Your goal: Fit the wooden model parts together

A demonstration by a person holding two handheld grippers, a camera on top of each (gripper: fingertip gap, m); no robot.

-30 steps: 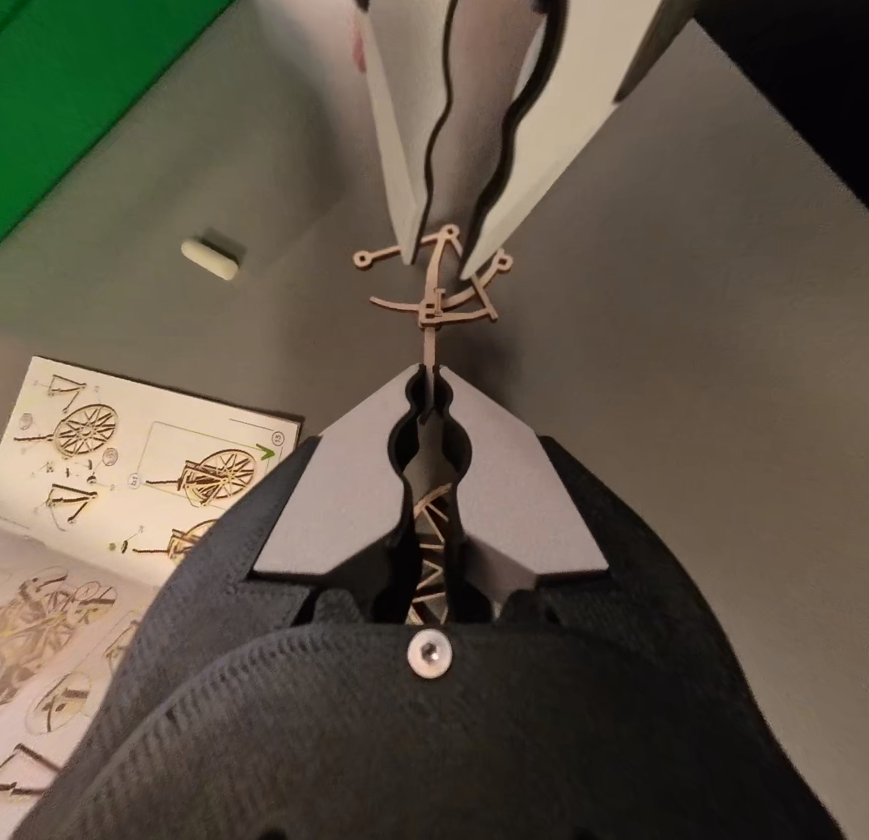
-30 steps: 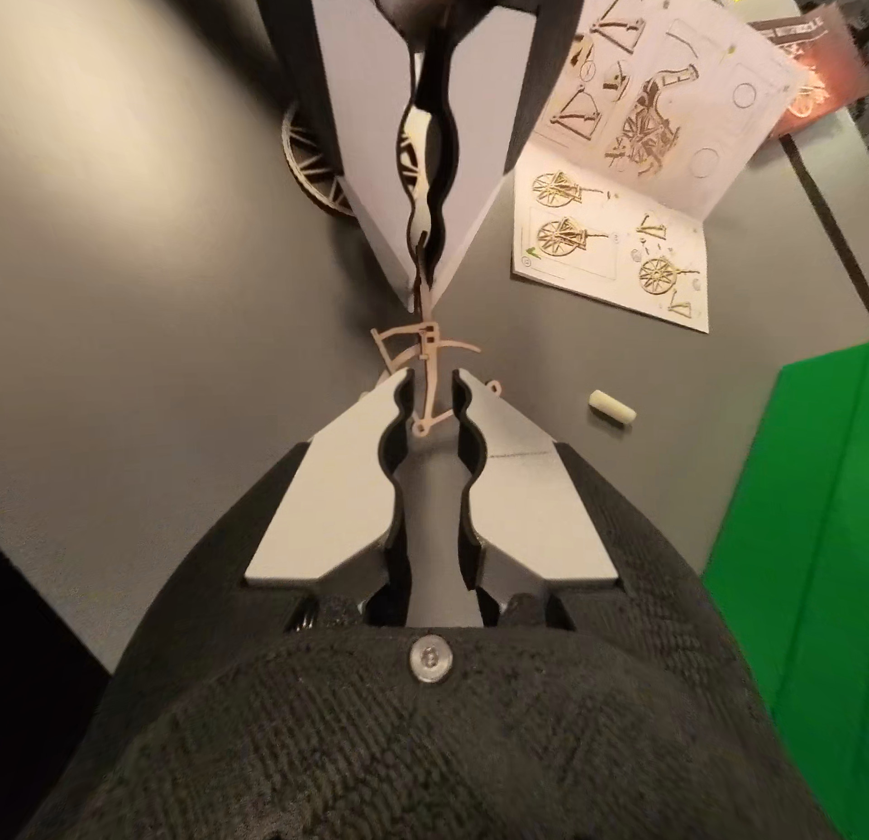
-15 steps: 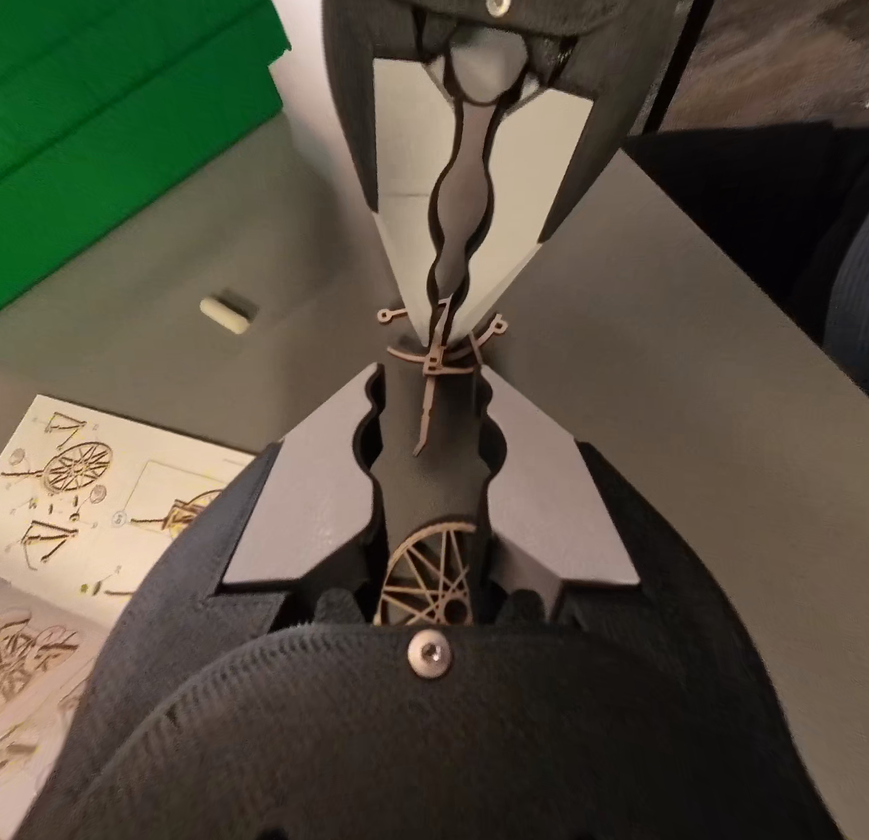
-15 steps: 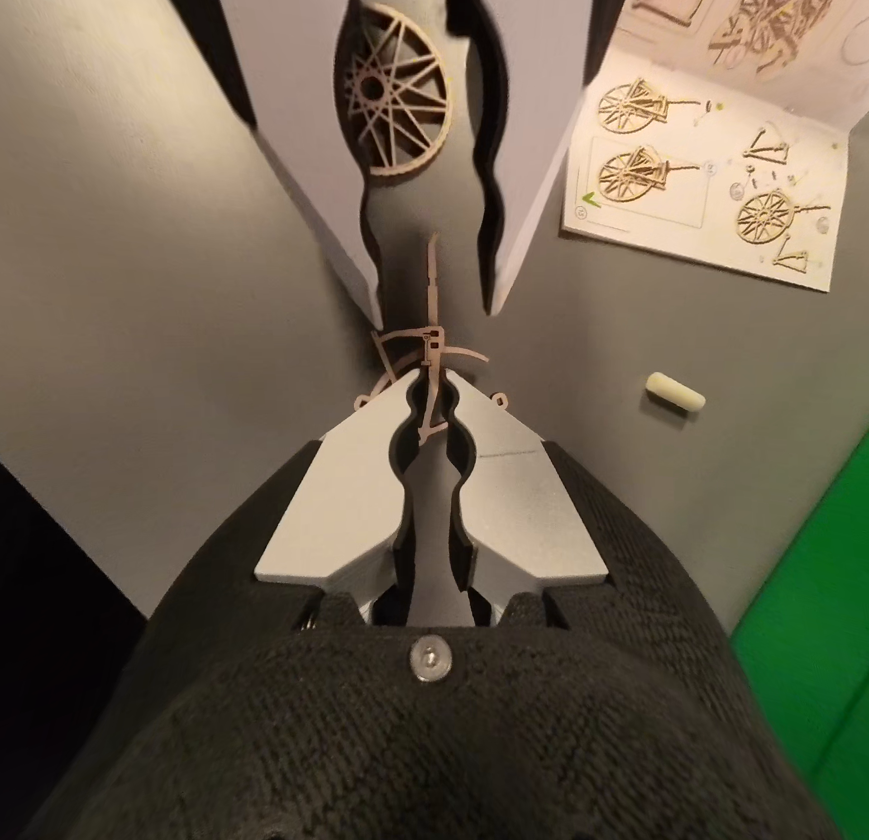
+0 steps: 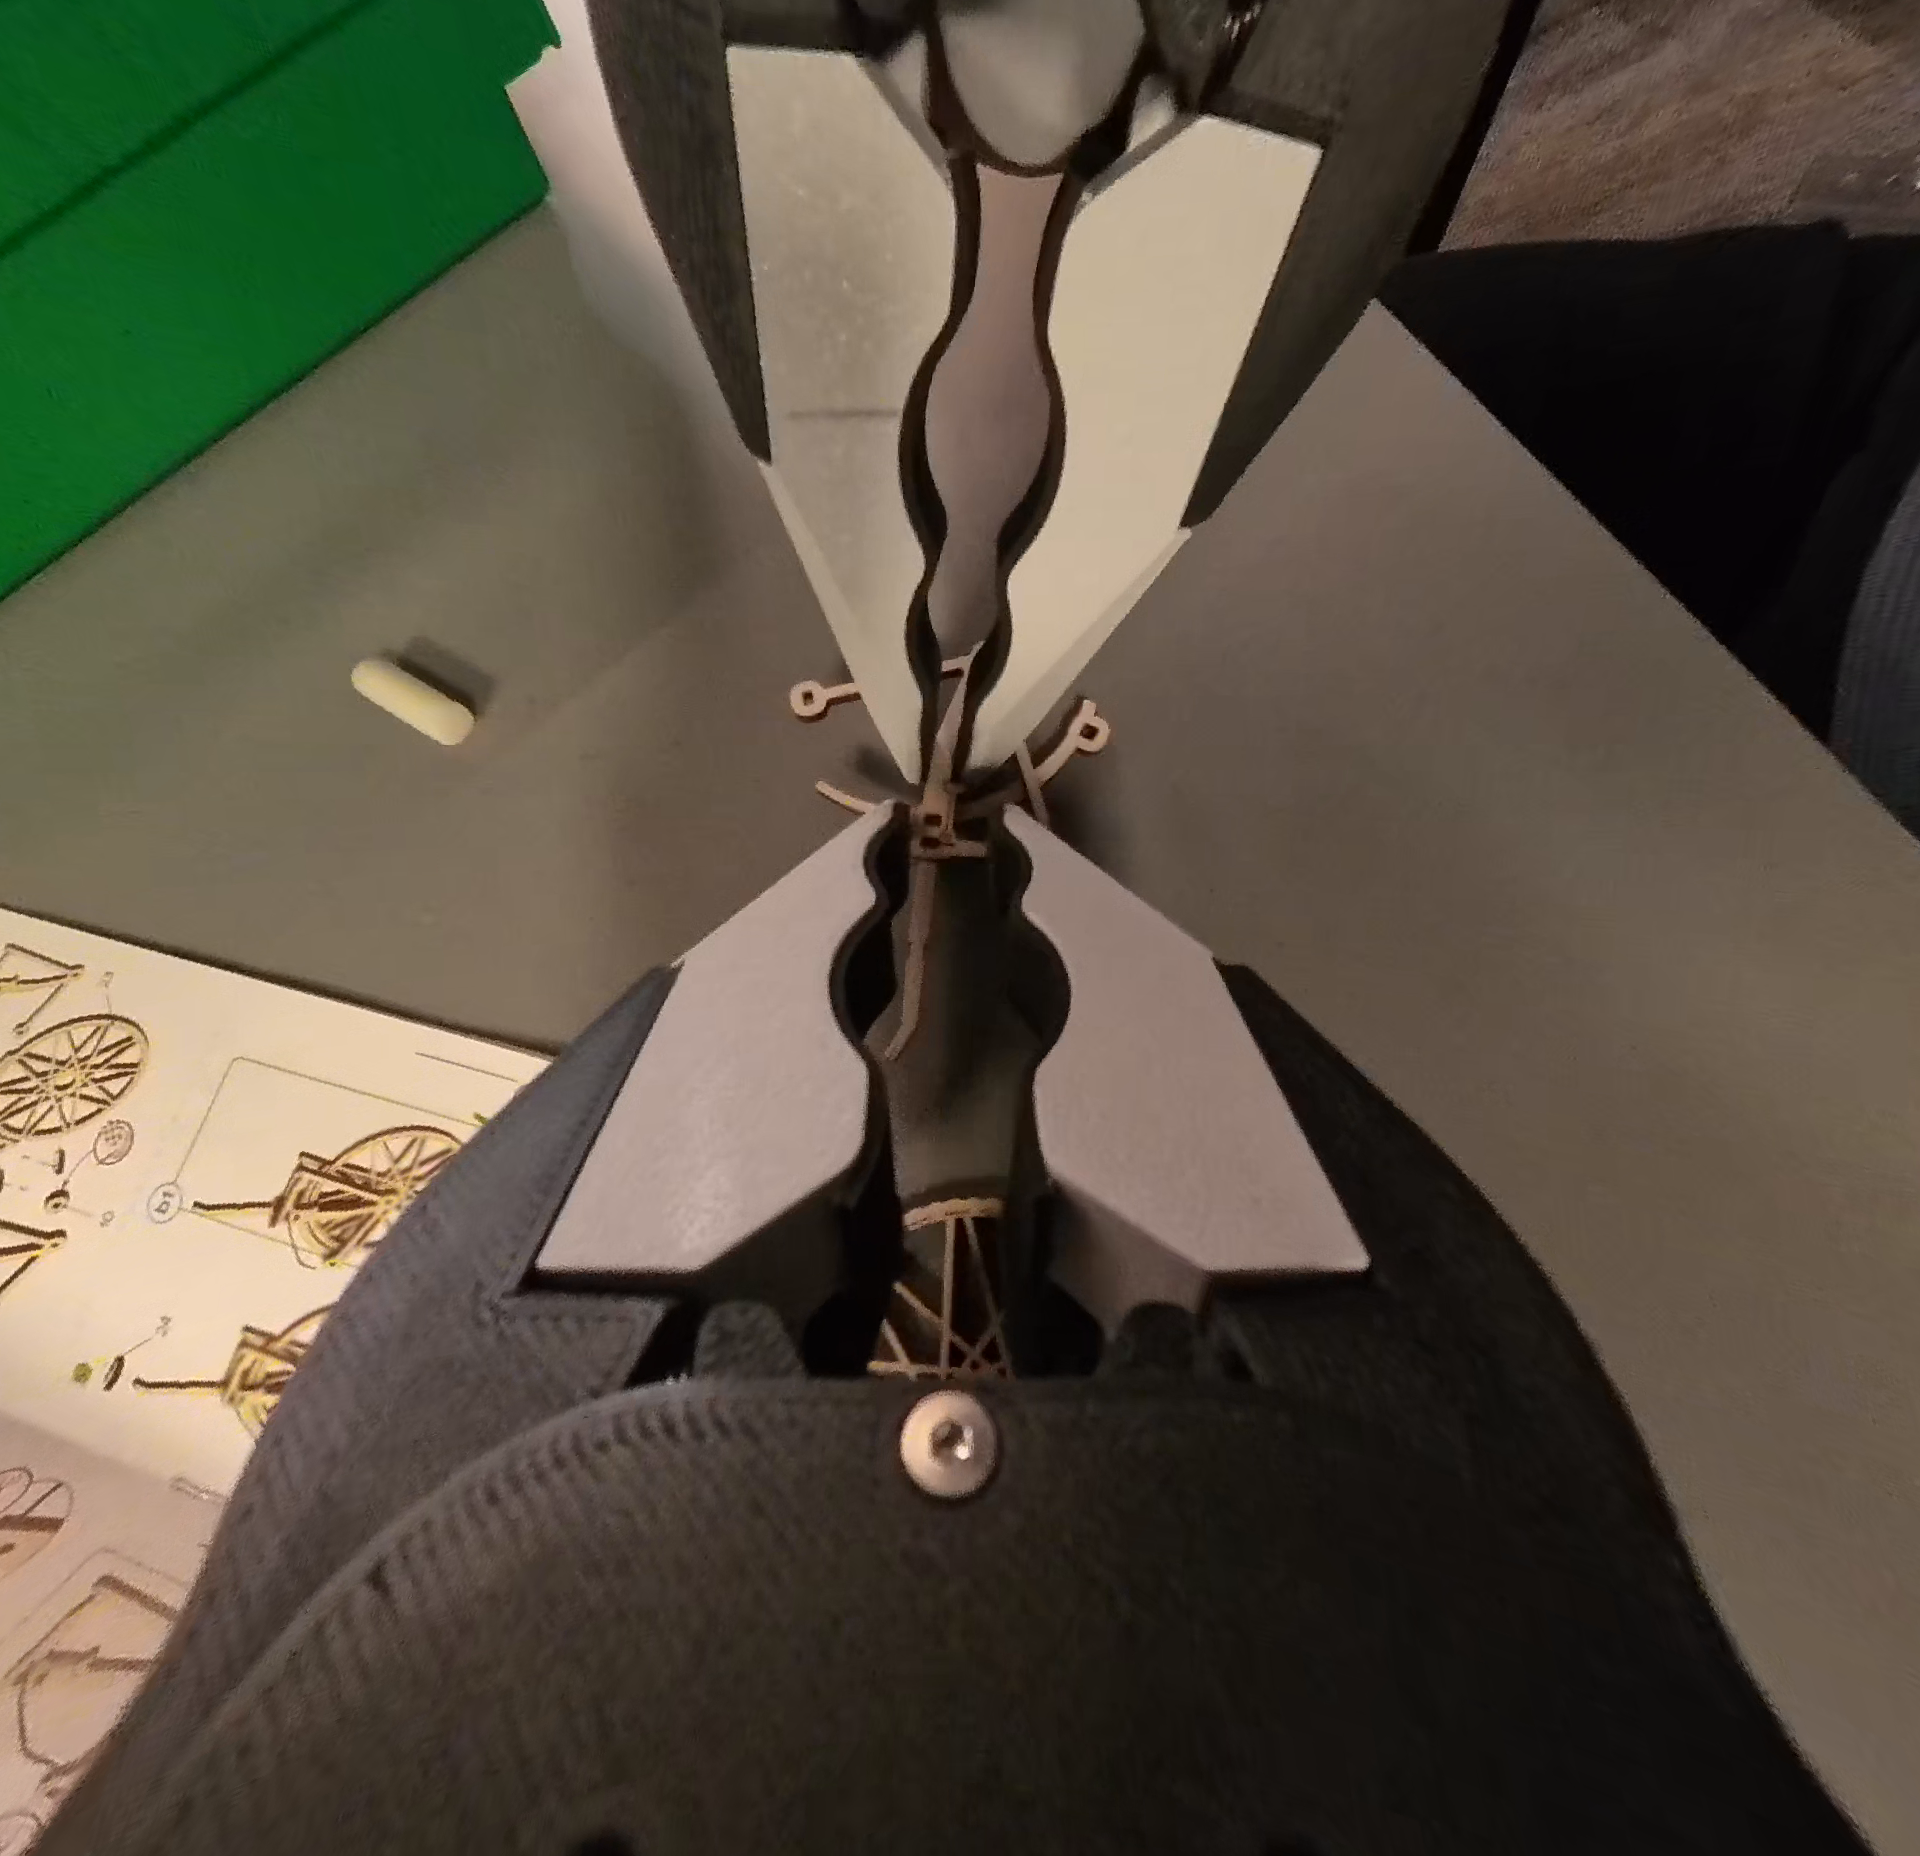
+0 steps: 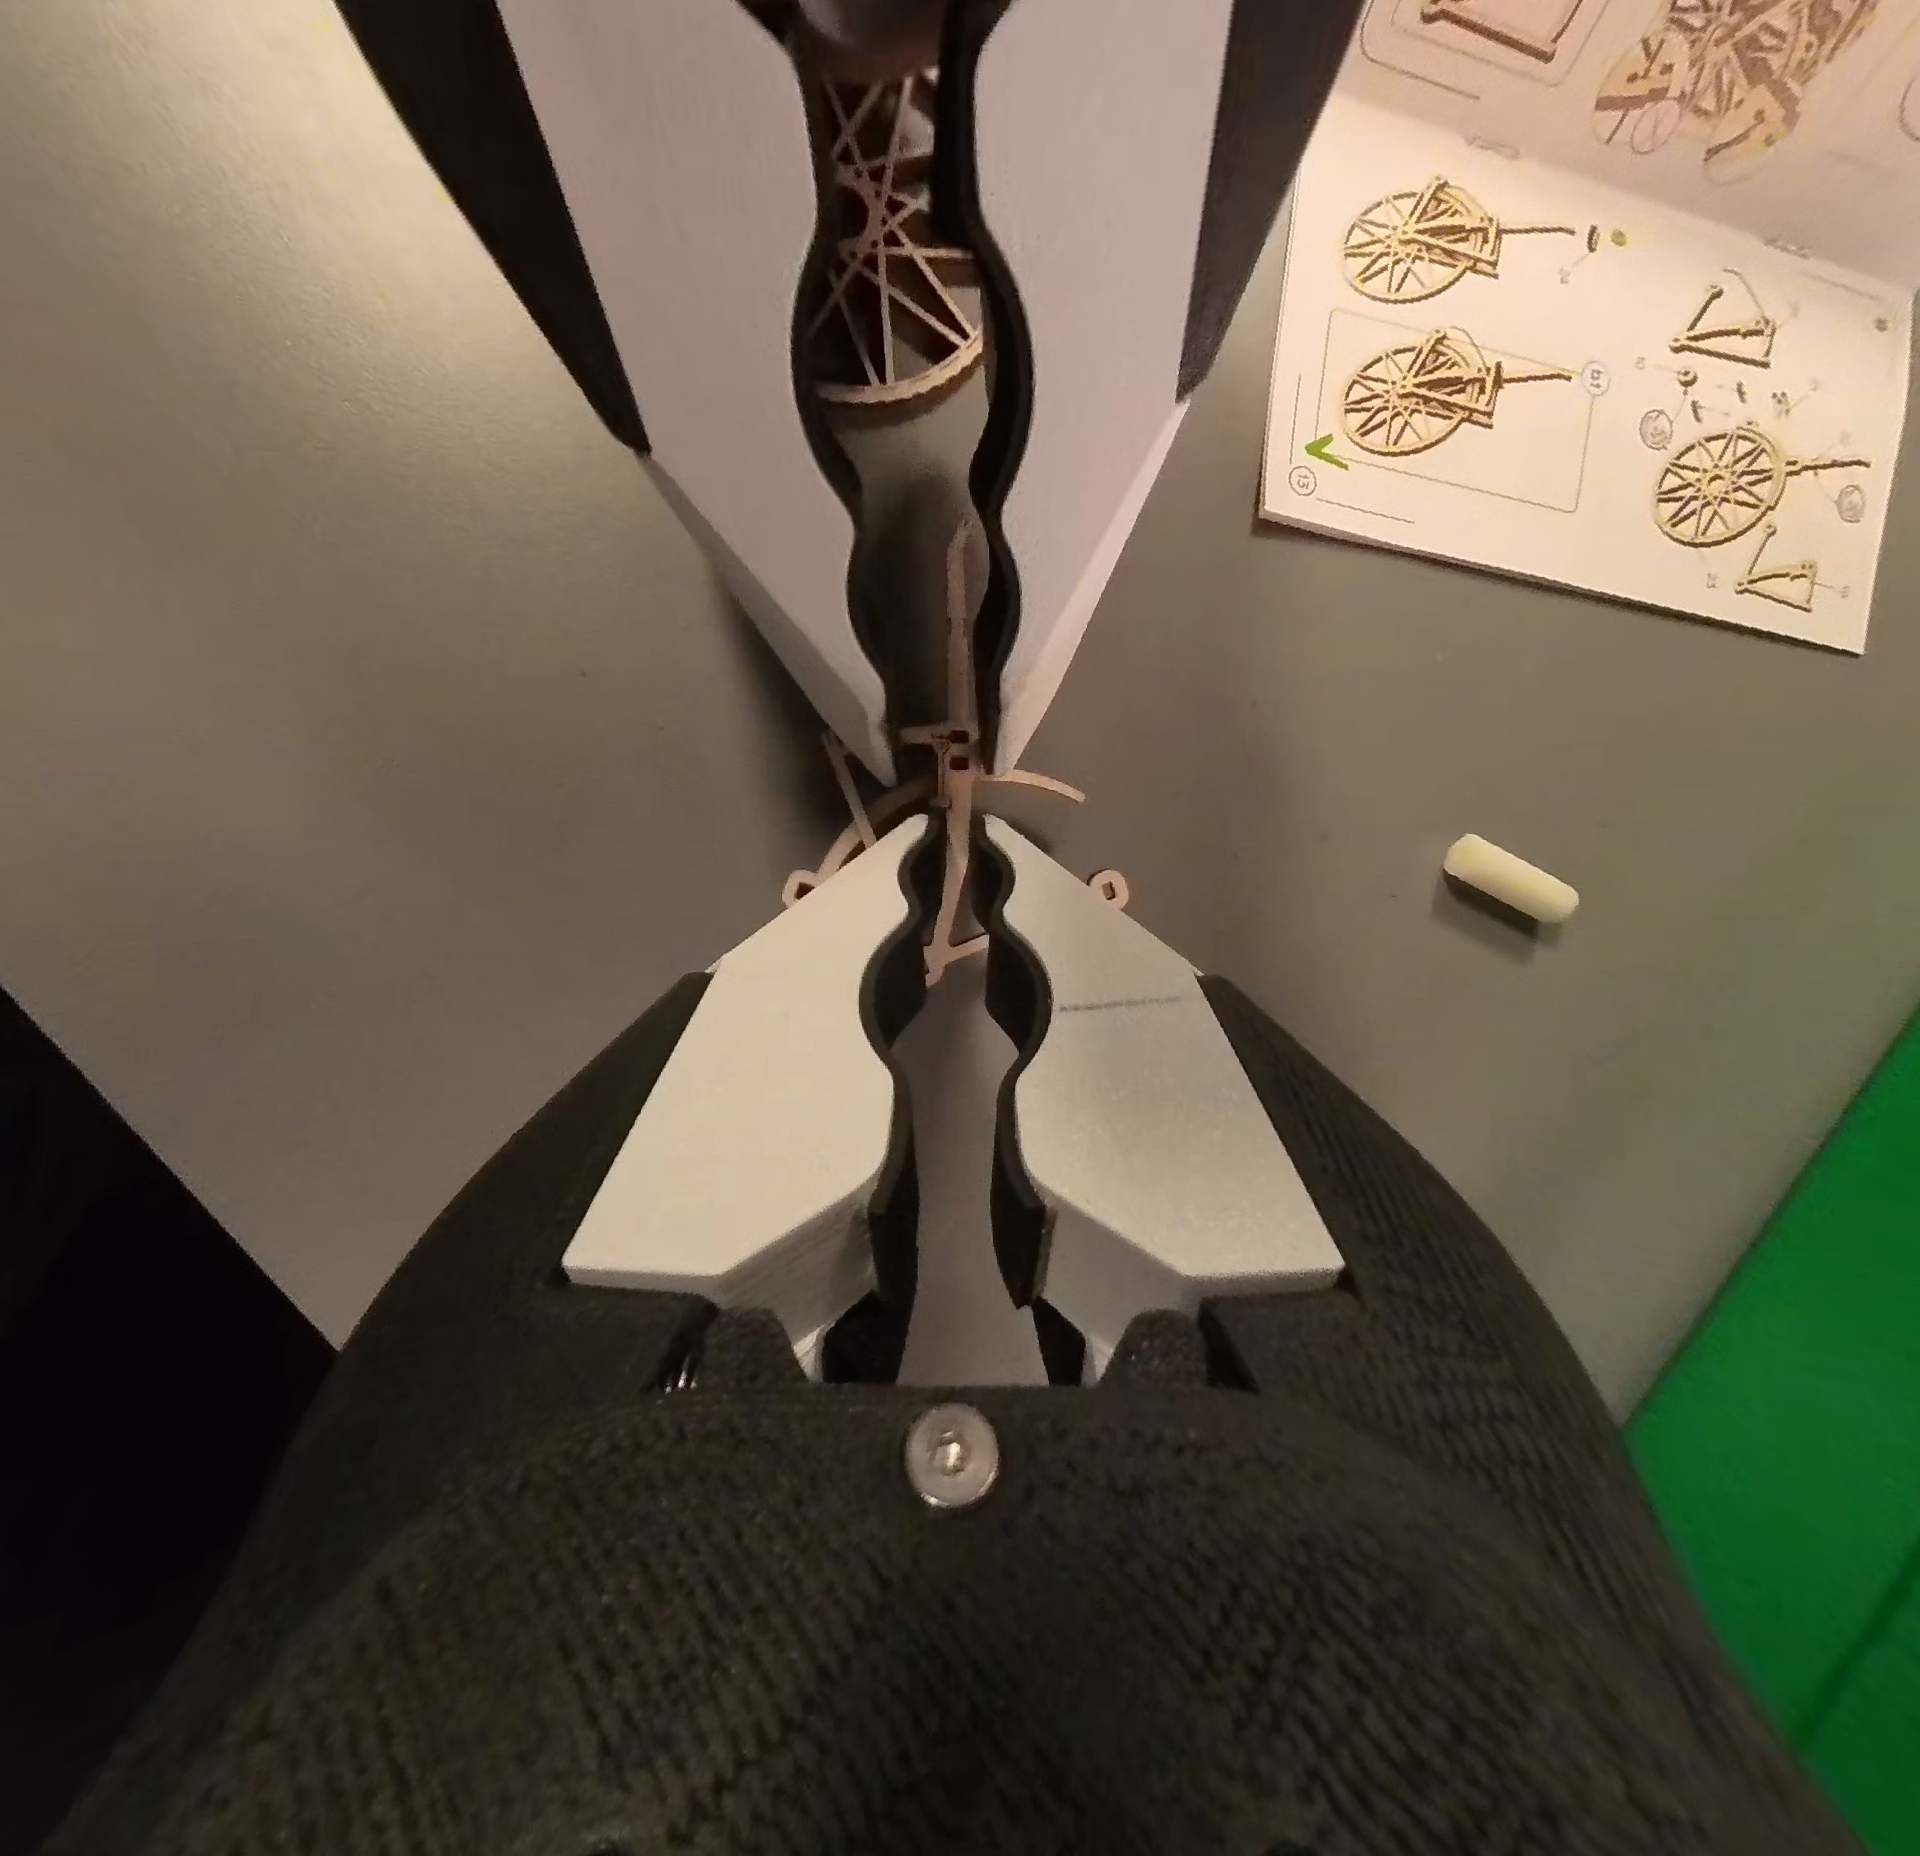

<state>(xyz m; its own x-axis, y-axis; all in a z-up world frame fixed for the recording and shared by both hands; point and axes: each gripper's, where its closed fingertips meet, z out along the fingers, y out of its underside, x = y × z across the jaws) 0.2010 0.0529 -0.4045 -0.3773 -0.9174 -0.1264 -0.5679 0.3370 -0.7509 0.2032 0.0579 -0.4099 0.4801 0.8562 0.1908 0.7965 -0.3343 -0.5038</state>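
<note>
A small wooden assembly of thin curved arms and a long stem hangs above the grey table. My right gripper is shut on its far end; in the left wrist view it comes in from the top. My left gripper is open, with its jaws narrowly apart on either side of the stem and a gap showing. A wooden spoked wheel lies on the table under the left gripper, and also shows in the right wrist view.
An open instruction booklet lies on the table to the left of my left gripper. A small cream peg lies beyond it, by green boxes. The table edge runs diagonally on the right, dark beyond. The tips of both grippers are at nearly the same place. Between my left fingertips and the wooden spoked wheel there is roughly 8 cm. The right camera catches it too, in the right wrist view.
A second ago my left gripper was shut on the stem and the right was open. The right shut on the assembly, the left let go, opened wide, then moved forward and narrowed around the stem.
</note>
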